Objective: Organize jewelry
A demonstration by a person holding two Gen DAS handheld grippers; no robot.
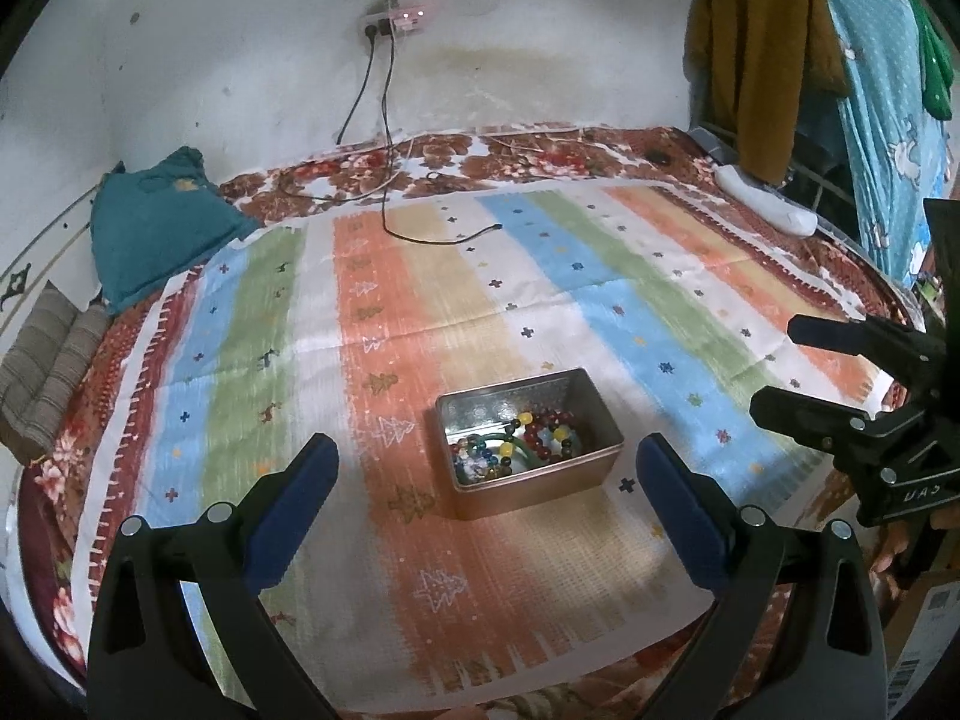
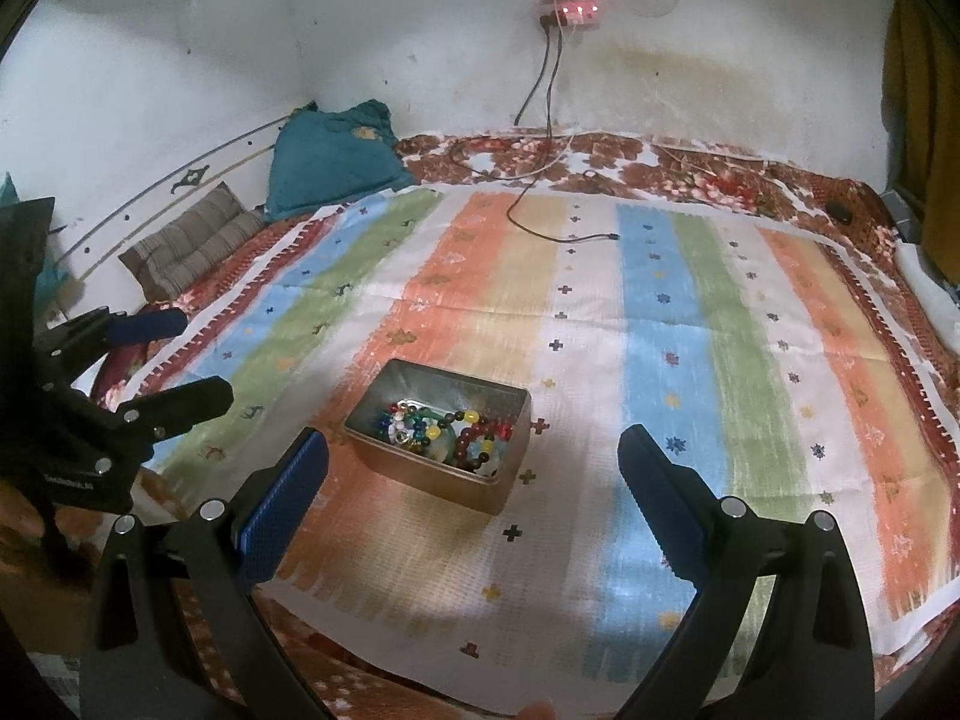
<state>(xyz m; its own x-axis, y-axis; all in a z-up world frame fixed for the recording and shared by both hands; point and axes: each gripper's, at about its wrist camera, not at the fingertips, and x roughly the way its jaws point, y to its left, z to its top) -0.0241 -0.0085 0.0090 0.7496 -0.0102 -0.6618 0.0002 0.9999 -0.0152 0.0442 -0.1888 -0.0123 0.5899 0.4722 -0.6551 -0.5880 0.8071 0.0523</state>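
Left wrist view: striped bedspread [image 1: 540, 300] covers the bed, metal tin [image 1: 528, 444] sits mid-cloth, bead bracelets [image 1: 522, 444] piled inside, looks sorted already. Left hand-held gripper [image 1: 486, 498] and right hand-held gripper [image 2: 474, 492] both spread wide, empty, hovering near it.

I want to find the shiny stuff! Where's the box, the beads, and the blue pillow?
box [image 1: 540, 489], left wrist view, front wall.
beads [image 1: 543, 438], left wrist view, red strand.
blue pillow [image 2: 330, 159], right wrist view, middle.
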